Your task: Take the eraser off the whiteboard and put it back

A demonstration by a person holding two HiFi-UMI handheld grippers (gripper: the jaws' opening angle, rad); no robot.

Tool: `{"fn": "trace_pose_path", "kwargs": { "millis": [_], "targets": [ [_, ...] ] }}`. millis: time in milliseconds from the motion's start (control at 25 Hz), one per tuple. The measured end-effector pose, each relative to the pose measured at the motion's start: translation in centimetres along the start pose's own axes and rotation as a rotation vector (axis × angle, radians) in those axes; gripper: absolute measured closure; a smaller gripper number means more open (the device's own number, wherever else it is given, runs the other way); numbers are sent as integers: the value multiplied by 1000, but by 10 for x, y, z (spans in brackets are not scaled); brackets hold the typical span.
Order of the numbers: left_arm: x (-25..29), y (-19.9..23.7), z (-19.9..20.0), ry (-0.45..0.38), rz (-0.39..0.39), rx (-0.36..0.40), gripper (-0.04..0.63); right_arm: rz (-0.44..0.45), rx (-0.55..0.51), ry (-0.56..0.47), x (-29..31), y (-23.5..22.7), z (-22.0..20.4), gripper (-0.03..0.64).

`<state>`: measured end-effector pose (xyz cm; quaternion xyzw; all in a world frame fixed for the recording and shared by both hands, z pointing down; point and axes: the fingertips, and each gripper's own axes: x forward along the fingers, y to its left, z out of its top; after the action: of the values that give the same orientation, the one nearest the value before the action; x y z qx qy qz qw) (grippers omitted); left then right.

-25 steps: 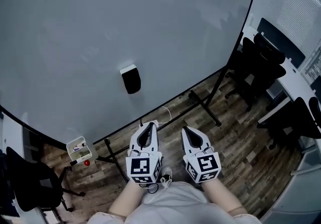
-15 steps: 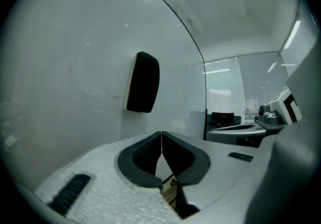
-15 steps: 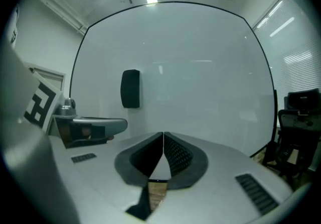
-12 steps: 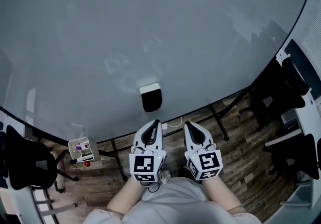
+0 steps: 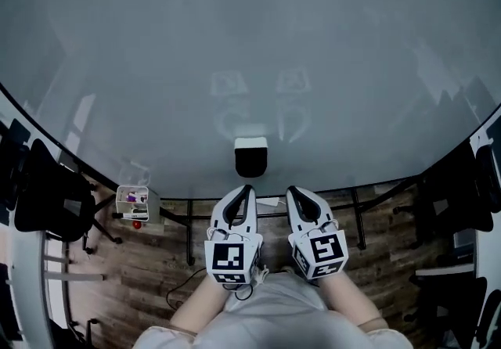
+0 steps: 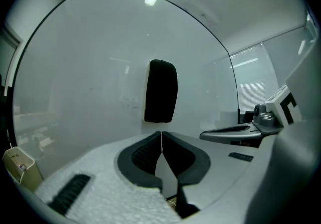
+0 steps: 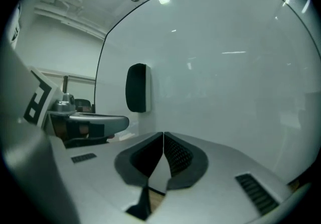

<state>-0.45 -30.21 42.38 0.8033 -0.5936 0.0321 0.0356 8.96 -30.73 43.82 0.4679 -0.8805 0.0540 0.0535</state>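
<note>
Head view | eraser [image 5: 250, 156] stuck on whiteboard [image 5: 235, 42], long axis upright; at 12 o'clock off my left tongs [image 5: 246, 191], 11 o'clock off my right tongs [image 5: 292, 192]; left lies nearer, I judge | both tongs closed, empty, apart from it; must open first

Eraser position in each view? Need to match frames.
Head view: eraser at centre, just below mid-height.
Left gripper view: eraser at centre, upright.
Right gripper view: eraser left of centre, seen edge-on.
Shared landmark: the whiteboard it sticks to.
</note>
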Motion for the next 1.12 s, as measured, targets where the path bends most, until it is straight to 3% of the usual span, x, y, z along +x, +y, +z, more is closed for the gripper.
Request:
{"fn": "trace_pose_path", "kwargs": {
  "millis": [160,320,400,520,680,840,1120],
  "targets": [
    [-5,-9,10,-35,42,-16,577,64,-2,12,1,-5,-2,589],
    [-5,-11,32,-67,117,23,561,100,-6,16,-1,-11,-2,589],
    [-3,-10,41,-81,151,44,405,113,-11,17,-2,-13,-2,589],
    [1,-9,54,-115,188,89,336,132,-17,21,-3,-15,-3,589],
    [10,-6,63,-112,221,116,314,134,-14,29,-6,-20,-7,589],
    [18,4,65,-113,263,86,310,137,-25,38,-9,-25,-8,589],
    [33,12,60,-69,245,25,311,101,-41,31,-10,-38,-4,589]
  ]
}}
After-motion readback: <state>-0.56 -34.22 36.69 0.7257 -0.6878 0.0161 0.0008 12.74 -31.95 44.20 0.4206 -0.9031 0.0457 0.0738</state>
